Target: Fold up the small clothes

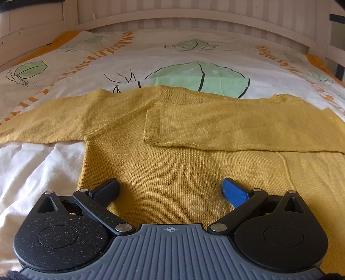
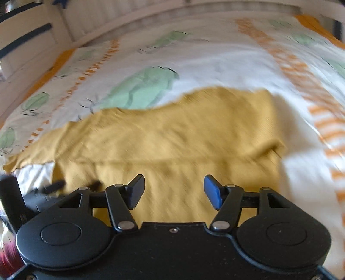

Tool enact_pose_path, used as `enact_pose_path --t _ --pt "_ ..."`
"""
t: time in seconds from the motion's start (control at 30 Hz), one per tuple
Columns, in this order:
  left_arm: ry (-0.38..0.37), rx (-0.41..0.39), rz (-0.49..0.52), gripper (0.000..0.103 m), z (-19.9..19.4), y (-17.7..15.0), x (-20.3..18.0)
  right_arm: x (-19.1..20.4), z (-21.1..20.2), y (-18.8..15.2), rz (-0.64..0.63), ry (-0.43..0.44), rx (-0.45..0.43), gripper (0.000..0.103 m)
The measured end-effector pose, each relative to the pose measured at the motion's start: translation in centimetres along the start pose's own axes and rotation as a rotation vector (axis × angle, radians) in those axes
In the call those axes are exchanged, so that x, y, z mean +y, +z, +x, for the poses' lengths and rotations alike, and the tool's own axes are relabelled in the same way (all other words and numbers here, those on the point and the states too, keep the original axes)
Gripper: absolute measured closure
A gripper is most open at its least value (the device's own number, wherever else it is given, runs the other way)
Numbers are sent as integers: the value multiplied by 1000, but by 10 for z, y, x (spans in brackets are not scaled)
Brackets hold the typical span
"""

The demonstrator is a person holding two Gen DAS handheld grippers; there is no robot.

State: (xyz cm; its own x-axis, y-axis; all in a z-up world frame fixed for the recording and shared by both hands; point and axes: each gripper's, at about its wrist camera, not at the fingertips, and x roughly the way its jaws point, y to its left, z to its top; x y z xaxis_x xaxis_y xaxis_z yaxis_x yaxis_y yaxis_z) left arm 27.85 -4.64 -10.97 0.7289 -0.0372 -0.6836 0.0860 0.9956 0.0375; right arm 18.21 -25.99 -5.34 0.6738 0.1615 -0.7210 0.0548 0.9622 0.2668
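No brand, label or readable writing shows in either view; the only mark is a small crosshair symbol on the grey ribbed body of your left gripper [image 1: 170, 190].

Your left gripper is spread wide, with one black pad and one blue pad far apart, and nothing is between them. It hangs over the lower body of the sweater [image 1: 172, 155]; whether the pads touch the knit you cannot tell from this view. Your right gripper [image 2: 174, 191] is also released, its pads apart but less widely, and it holds nothing. It is over the sweater [image 2: 168, 140] as well, and this view is blurred, so fine detail is lost there.

The sweater is a mustard-yellow knit, and it lies flat on the bed, on top of the duvet cover [image 1: 172, 53]. In the left wrist view, one sleeve [image 1: 43, 122] stretches out to the left over the white sheet. The other sleeve [image 1: 237, 129] is folded across the chest, with its cuff [image 1: 152, 127] ending near the middle of the body. A small openwork pattern shows at the neck edge. A vertical seam line runs down the body on the right side.

The duvet cover is white with green leaf shapes and orange striped bands. Behind it stands a white slatted bed frame [image 1: 194, 19].
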Motion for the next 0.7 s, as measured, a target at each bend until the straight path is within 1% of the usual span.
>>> enact_pose_path --t 0.07,0.17,0.2,0.27,0.37,0.43,0.47,0.5,0.63,0.7 --pt "-11 25 6 0 1 4 2 -8 -8 -7 12 -7 7 31" --pt "-44 68 22 0 1 10 6 -12 -19 -7 2 -20 10 30" --pt "-61 83 33 0 0 11 8 -13 -21 -6 -5 -22 12 29" --pt "-107 115 52 1 -3 14 13 -14 -24 -4 -24 -17 17 25" --pt "-171 155 46 2 -7 18 22 -15 -25 2 -53 -6 23 24" --pt "-204 167 10 2 -9 24 30 -16 -23 8 -58 3 22 20" --pt "-214 167 -20 2 -10 28 34 -18 -23 9 -55 13 17 18" --pt "-221 165 -51 2 -11 31 39 -19 -22 11 -45 24 8 17" --pt "-237 167 -165 2 -7 52 55 -27 -16 11 19 53 -4 17" --pt "-241 172 -193 7 2 62 58 -30 -14 15 37 57 11 17"
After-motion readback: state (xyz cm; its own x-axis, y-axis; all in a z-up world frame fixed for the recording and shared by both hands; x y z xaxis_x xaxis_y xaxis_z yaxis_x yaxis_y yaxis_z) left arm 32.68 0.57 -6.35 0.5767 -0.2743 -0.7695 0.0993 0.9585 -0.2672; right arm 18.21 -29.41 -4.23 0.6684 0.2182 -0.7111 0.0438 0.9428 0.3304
